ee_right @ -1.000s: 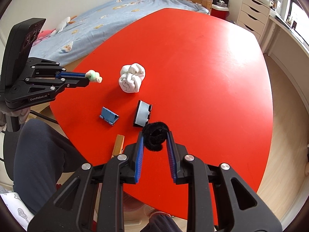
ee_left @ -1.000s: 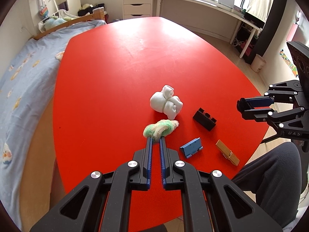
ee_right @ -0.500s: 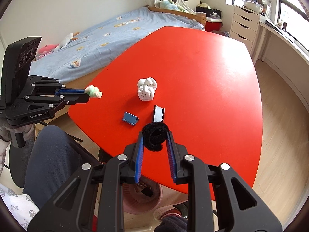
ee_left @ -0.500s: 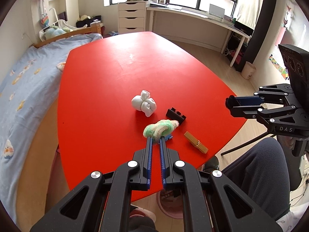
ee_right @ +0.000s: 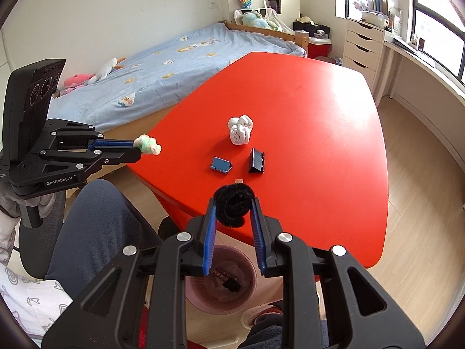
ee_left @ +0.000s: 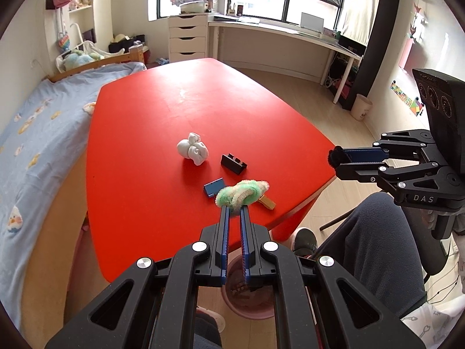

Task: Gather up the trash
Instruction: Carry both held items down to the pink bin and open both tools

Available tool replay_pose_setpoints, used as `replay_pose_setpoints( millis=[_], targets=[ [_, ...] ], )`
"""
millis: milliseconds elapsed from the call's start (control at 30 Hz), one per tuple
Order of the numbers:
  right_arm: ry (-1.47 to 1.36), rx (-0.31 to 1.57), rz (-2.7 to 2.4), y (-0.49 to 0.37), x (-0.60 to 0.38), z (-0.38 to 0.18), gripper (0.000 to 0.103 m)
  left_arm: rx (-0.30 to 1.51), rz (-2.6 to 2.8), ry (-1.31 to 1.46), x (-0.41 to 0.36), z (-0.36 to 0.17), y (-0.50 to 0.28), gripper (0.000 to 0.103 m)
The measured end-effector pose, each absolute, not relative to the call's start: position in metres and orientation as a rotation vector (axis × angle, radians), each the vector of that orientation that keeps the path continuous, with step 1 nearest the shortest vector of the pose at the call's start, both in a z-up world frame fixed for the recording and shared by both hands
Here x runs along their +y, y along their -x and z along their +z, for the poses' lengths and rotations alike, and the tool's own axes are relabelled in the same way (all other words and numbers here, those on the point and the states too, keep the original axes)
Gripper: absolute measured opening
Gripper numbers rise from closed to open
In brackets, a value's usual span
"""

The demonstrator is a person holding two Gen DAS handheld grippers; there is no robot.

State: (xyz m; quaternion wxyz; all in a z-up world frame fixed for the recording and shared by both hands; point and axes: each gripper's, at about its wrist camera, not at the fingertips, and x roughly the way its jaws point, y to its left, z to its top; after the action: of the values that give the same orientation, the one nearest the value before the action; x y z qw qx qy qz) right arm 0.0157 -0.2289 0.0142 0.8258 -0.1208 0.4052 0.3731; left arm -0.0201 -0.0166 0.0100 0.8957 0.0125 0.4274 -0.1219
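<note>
My left gripper (ee_left: 234,208) is shut on a green and white fuzzy scrunchie (ee_left: 241,193), held above the near table edge; it also shows in the right wrist view (ee_right: 148,146). My right gripper (ee_right: 233,208) is shut on a black fuzzy scrunchie (ee_right: 234,203); it shows at the right of the left wrist view (ee_left: 334,157). A pink bin (ee_right: 200,296) with trash inside stands on the floor below both grippers, also in the left wrist view (ee_left: 252,308). A white crumpled wad (ee_left: 192,152) lies on the red table (ee_left: 162,122).
On the table lie a black block (ee_left: 233,163), a blue block (ee_left: 213,187) and a wooden clothespin (ee_left: 266,202). A blue bed (ee_left: 32,133) runs along the table's left side. My legs (ee_left: 363,250) are by the bin. A desk and drawers stand at the back.
Both grippers have pulled back and up from the table with their scrunchies. The bin under the table edge has come into view below them.
</note>
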Motion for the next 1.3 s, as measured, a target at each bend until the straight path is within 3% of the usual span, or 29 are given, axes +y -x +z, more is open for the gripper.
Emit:
replay_pose_setpoints(
  millis=[600,1300],
  targets=[
    [0.237,0.917,0.809,0.038,-0.239,-0.004,0.023,0.943,-0.306,0.044,-0.031,-0.007,0.064,0.007],
    [0.211,0.933,0.839,0.043,-0.242,-0.004,0.023,0.956,-0.336,0.036,-0.038,-0.011,0.069,0.007]
  ],
)
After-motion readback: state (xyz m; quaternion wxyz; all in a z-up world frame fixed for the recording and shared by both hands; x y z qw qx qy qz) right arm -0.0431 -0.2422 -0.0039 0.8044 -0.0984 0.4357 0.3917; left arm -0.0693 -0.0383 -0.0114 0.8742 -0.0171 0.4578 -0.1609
